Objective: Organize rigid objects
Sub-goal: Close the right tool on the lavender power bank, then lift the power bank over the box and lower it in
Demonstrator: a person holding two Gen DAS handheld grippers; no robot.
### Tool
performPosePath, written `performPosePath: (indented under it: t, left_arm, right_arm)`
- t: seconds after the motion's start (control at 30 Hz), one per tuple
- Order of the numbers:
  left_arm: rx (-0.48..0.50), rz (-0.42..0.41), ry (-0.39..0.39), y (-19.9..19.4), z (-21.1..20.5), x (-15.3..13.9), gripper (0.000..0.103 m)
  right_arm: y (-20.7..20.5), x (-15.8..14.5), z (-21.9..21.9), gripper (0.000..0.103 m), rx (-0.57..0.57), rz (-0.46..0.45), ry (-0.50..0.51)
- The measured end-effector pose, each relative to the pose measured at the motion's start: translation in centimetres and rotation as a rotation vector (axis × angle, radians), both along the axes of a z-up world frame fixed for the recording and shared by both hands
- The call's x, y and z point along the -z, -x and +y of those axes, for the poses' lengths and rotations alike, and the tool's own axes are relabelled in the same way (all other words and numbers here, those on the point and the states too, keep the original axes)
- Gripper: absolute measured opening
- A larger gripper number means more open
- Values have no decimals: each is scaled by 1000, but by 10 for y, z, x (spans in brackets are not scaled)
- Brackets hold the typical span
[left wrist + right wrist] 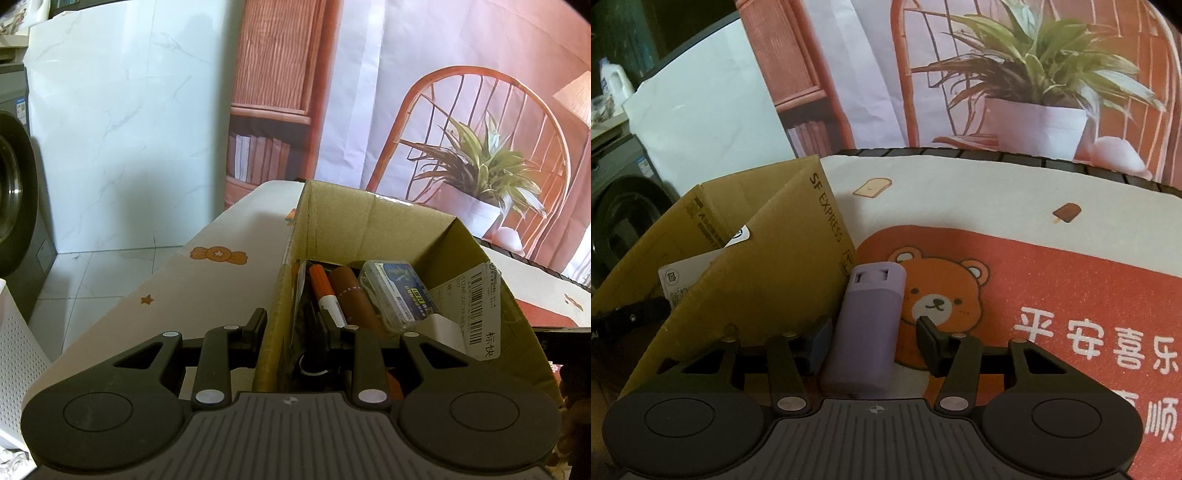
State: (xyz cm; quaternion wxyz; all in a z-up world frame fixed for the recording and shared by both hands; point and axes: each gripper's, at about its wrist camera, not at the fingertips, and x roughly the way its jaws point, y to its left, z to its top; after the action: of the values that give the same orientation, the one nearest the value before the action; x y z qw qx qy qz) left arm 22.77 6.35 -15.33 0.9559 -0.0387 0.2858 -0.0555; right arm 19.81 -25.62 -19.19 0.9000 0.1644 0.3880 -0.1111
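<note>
An open cardboard box (373, 221) stands on the table and holds an orange marker (325, 290), a brown tube (354, 295), a clear plastic case (395, 291) and other items. My left gripper (293, 326) straddles the box's near left wall, one finger outside and one inside; the jaws stand apart around the wall. In the right wrist view the box (757, 258) is at left. A purple rectangular device (868, 328) lies on the mat beside it, between the fingers of my right gripper (873, 341), which is open around it without touching.
The table carries a cream and red mat (1052, 266) with a bear print. A washing machine (14, 206) and a white perforated bin (14, 354) stand at left on the tiled floor. A printed backdrop with chair and plant (480, 147) hangs behind.
</note>
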Motion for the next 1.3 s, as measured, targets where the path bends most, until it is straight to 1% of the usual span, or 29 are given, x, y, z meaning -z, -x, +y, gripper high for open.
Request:
performPosePath:
  t: [0.07, 0.17, 0.27, 0.3, 0.33, 0.47, 0.67, 0.83, 0.87, 0.93, 1.0, 1.2, 1.3]
  left_arm:
    - [-2, -1, 1, 0, 0, 0, 29]
    - [-1, -2, 0, 0, 1, 0, 29]
    - [1, -5, -4, 0, 0, 1, 30]
    - [1, -5, -2, 0, 0, 1, 30]
    - [1, -4, -1, 0, 0, 0, 30]
    - [1, -6, -2, 0, 0, 0, 30]
    - [0, -7, -2, 0, 0, 0, 30]
    - [-1, -8, -1, 0, 0, 0, 30]
    - [-1, -7, -2, 0, 0, 0, 30]
    - [0, -8, -3, 0, 0, 0, 30]
    - [-1, -7, -2, 0, 0, 0, 30]
    - [0, -7, -2, 0, 0, 0, 30]
    - [0, -8, -2, 0, 0, 0, 30]
  right_arm:
    - [-2, 0, 0, 46, 15, 4, 12]
    - [-5, -1, 3, 45, 23, 21, 55]
    - [-8, 0, 7, 35, 15, 60, 115]
    - [-8, 0, 9, 35, 10, 70, 144]
    - [-7, 0, 9, 35, 9, 69, 146]
    - [7, -1, 3, 35, 46, 58, 139]
    - [43, -5, -18, 35, 145, 37, 122]
    - [68, -9, -35, 35, 229, 43, 135]
    - [72, -9, -38, 35, 250, 43, 123]
    - [79, -12, -47, 35, 296, 28, 65]
    - [86, -16, -52, 35, 328, -8, 8]
    - [90, -31, -54, 35, 347, -70, -7]
    - [86, -39, -52, 35, 336, -103, -17]
